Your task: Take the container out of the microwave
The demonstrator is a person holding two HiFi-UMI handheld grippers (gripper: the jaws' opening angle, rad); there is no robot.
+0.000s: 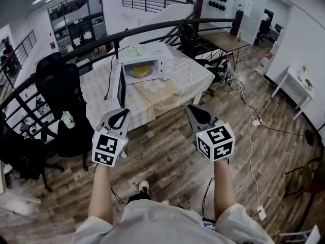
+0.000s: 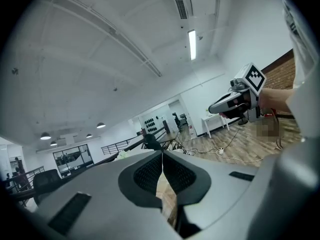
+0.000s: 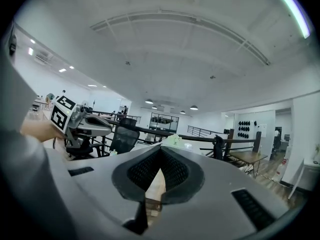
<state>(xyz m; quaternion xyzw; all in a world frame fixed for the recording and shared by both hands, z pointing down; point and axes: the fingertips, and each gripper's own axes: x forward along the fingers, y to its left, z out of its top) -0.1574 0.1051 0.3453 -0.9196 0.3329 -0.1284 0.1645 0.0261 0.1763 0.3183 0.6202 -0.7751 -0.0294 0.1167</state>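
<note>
Forearms reach out from the bottom of the head view, each carrying a hand-held gripper with a marker cube at its rear.

- Left hand-held gripper (image 1: pixel 123 113): jaws pressed together, tips meeting, nothing between them. Points roughly level toward the tabletop.
- Right hand-held gripper (image 1: pixel 191 108): jaws likewise closed tip to tip, nothing pinched. Roughly level, side by side with the left one and well apart from it.
- Both hang over the wooden floor (image 1: pixel 167 151), short of the tabletop edge, touching nothing.

Ahead:
- Tabletop (image 1: pixel 195 78) with a pale checked cloth.
- White microwave (image 1: pixel 152 57) stands on it, toward the far side.
- Microwave door (image 1: pixel 122 85) swung wide open to the left.
- Container (image 1: pixel 141 71) sits inside the microwave cavity; contents look yellowish, detail too small to tell.
- Small pale green thing (image 1: pixel 134 50) on top of the microwave; kind unclear.
- Dark cord (image 1: pixel 109 75) runs down the cloth left of the door.

Surroundings:
- Black office chair (image 1: pixel 56 85) left of the tabletop.
- Dark curved railing (image 1: pixel 152 29) behind the microwave.
- Cable (image 1: pixel 250 136) trails across the floor on the right.
</note>
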